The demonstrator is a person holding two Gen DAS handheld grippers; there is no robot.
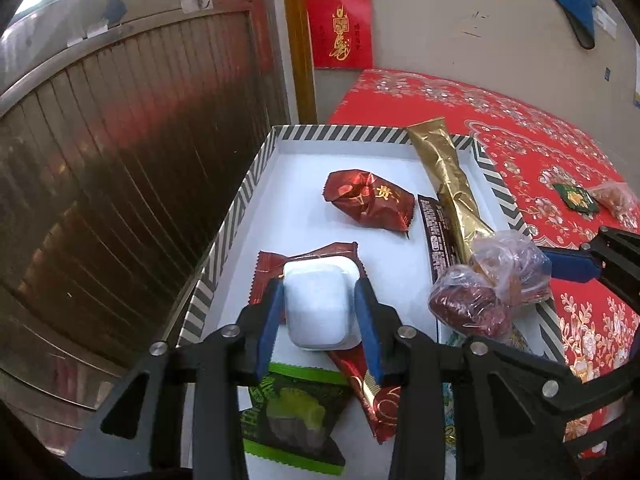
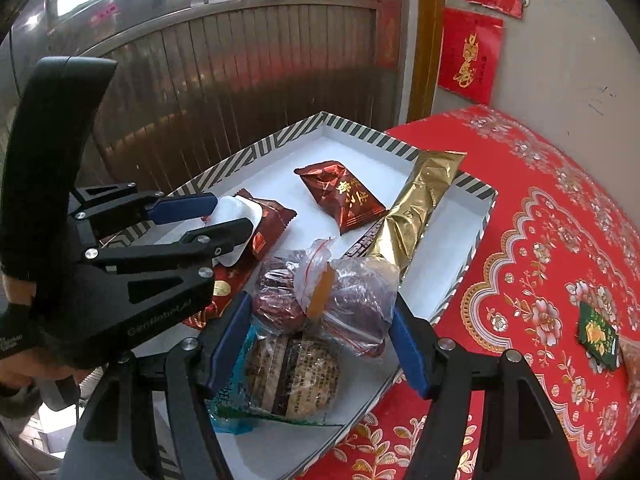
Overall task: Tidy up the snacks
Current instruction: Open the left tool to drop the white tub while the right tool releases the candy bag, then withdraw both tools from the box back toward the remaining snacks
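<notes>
A striped-rim white box [image 1: 236, 216] [image 2: 260, 148] holds several snacks. My left gripper [image 1: 319, 292] [image 2: 230, 214] is open, its blue pads on either side of a white jelly cup [image 1: 318, 304] [image 2: 236, 210]. The cup rests on a red packet inside the box. My right gripper [image 2: 320, 304] is shut on a clear bag of red dates [image 2: 344, 292] [image 1: 492, 280] over the box's near right part, above a round cake packet [image 2: 288, 376]. One right finger [image 1: 568, 266] shows in the left wrist view.
In the box also lie a red foil packet [image 1: 368, 200], a long gold packet [image 1: 448, 180], a dark bar [image 1: 438, 236] and a green packet [image 1: 296, 412]. A small green packet [image 2: 598, 336] lies on the red tablecloth [image 2: 540, 240]. A metal shutter stands behind.
</notes>
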